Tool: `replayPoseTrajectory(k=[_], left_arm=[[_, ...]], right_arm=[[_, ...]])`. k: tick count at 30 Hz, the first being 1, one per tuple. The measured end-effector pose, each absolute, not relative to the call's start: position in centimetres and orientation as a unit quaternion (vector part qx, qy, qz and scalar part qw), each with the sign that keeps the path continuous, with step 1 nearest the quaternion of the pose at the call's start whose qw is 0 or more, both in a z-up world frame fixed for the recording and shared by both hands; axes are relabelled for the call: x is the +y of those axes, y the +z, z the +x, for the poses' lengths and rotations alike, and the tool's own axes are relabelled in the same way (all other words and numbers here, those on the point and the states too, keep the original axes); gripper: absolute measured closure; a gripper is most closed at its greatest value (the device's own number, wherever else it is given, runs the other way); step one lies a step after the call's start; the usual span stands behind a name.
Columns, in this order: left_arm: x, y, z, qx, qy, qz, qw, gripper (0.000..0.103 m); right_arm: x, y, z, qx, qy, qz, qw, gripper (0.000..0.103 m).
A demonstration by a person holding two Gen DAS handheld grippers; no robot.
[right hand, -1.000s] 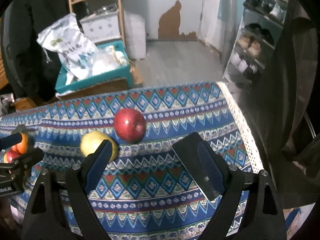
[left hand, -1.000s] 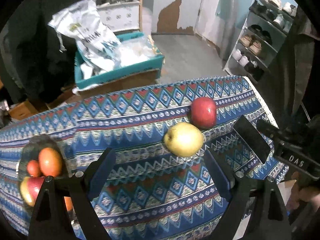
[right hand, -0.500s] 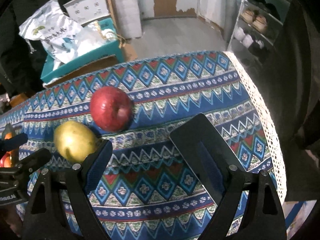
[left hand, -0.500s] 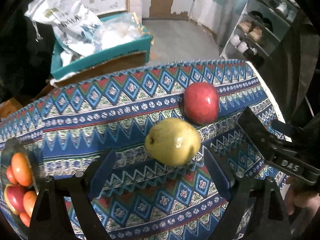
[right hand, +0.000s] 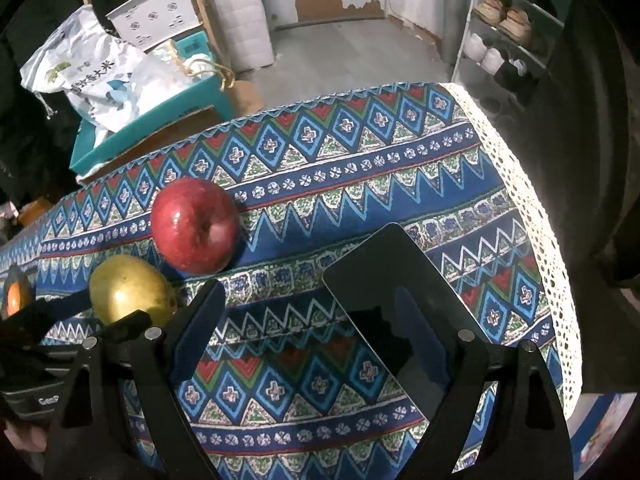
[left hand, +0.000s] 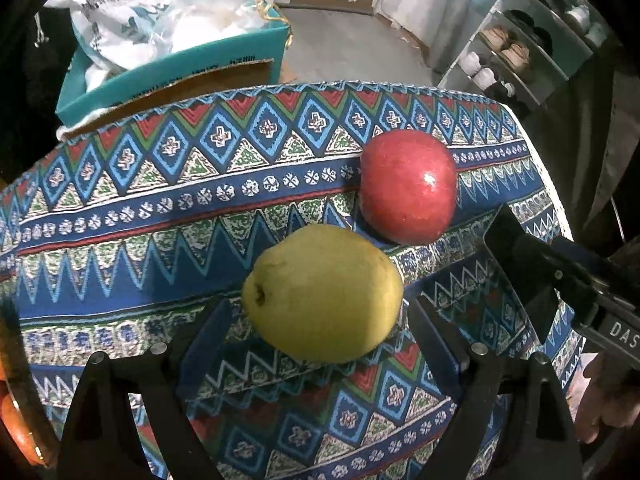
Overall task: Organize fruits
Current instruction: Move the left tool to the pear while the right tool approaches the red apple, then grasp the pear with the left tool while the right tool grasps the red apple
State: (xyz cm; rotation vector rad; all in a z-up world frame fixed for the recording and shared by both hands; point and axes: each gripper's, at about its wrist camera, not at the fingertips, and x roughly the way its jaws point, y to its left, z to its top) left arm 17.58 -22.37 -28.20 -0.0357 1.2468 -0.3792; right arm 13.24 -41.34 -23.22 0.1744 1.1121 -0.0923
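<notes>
On the patterned tablecloth lie a yellow pear and red apple; both grippers gape wide, empty; beyond, a shoe rack.

Beyond the patterned cloth, up and left of the claw, a teal box sits on the floor with a white printed bag and other white bags in it. Behind it in the right view stand a wooden rack and a white patterned bin. Up and right, a shoe shelf holds pale and dark shoes. The cloth's right edge has white lace.
</notes>
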Motion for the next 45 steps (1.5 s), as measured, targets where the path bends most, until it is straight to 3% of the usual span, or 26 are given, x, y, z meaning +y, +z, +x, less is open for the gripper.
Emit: replayPoseTrajectory(k=[6, 10, 27, 45], left_arm=[[-22.7, -29.6, 18.3, 0.592, -0.181, -0.034, 0.785, 0.013], [-22.7, -29.9, 18.5, 0.589, -0.192, -0.045, 0.783, 0.019], [-17.0, -28.2, 18.9, 0.557, -0.137, -0.018, 0.819, 0.02], [-14.3, -27.8, 19.7, 0.549, -0.114, -0.028, 0.827, 0.02]], right_arm=[[-41.2, -23.3, 13.7, 0.528, -0.04, 0.086, 0.844, 0.016], [-40.8, -23.3, 14.3, 0.528, -0.034, 0.087, 0.844, 0.016], [-36.1, -23.4, 17.4, 0.525, 0.045, 0.061, 0.848, 0.016], [-33.1, -27.8, 21.7, 0.566, 0.069, 0.03, 0.821, 0.017]])
